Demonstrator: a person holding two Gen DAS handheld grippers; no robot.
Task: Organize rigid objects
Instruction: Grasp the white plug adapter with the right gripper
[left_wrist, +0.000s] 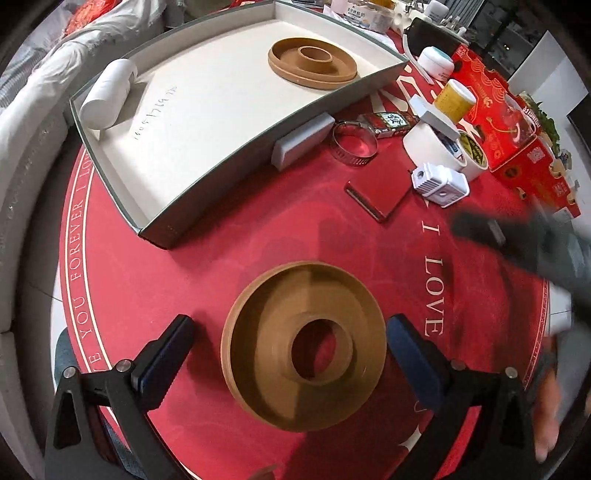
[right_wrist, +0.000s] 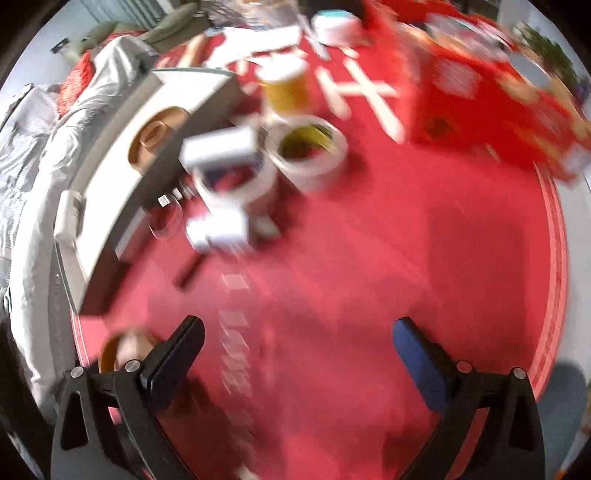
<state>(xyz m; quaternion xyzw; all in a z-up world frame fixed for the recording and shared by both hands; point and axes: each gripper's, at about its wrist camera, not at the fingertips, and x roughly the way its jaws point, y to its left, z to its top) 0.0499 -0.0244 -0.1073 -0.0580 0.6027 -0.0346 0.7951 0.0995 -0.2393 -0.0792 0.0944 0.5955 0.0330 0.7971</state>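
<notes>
Inside the tray (left_wrist: 155, 221) lay one brown ring dish (left_wrist: 312, 62) and a white bottle (left_wrist: 107, 94); a second dish (left_wrist: 306, 343) sat between the spread left tongs (left_wrist: 290, 354), right tongs (right_wrist: 299, 365) spread, empty, clutter probably remaining.

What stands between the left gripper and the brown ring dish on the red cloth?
Nothing visible. The left gripper is open, and the brown ring dish already lies between its fingers, on the red cloth.

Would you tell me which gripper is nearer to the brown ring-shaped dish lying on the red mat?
Left. The left gripper is open with the brown ring dish between its fingers. The right gripper is open over bare red mat, the dish off to its left.
</notes>
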